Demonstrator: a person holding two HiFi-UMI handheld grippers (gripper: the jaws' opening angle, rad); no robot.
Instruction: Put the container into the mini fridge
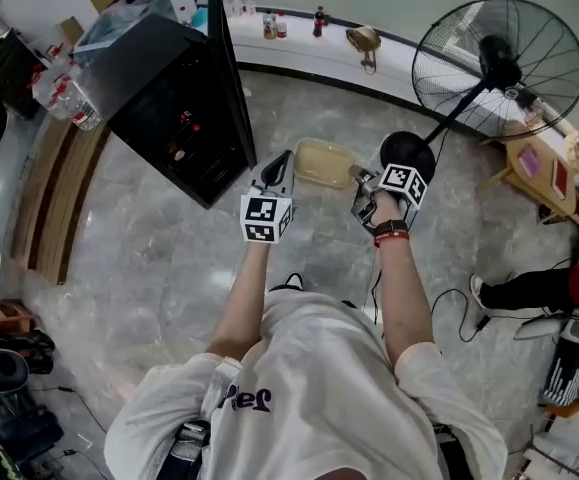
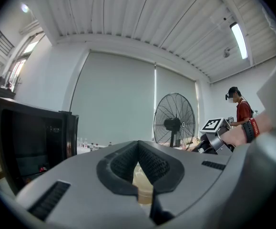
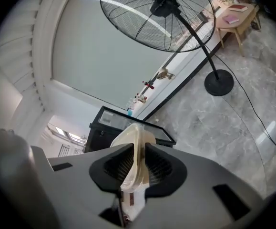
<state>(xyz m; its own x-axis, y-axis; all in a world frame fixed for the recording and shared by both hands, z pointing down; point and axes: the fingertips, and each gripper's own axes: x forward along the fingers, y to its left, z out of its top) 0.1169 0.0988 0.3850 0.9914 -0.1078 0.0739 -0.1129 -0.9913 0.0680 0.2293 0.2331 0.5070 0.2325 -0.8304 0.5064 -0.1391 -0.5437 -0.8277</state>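
Observation:
A translucent beige container (image 1: 324, 163) hangs over the floor between my two grippers. My left gripper (image 1: 285, 160) pinches its left rim; in the left gripper view the container (image 2: 142, 185) shows in the gap of the closed jaws of my left gripper (image 2: 138, 149). My right gripper (image 1: 361, 180) is shut on the right rim, and in the right gripper view the container (image 3: 135, 147) stands clamped edge-on between the pads of my right gripper (image 3: 138, 151). The black mini fridge (image 1: 184, 128) stands to the left with its door (image 1: 231, 78) swung open. It shows dark in the gripper views too: the mini fridge (image 2: 28, 142), the mini fridge (image 3: 109, 128).
A standing fan (image 1: 499, 63) has its round base (image 1: 407, 153) just beyond my right gripper. Along the back wall runs a white ledge (image 1: 299, 43) with bottles. A small wooden table (image 1: 539, 168) and another person's legs (image 1: 529, 290) are at the right; a wooden bench (image 1: 54, 198) is at the left.

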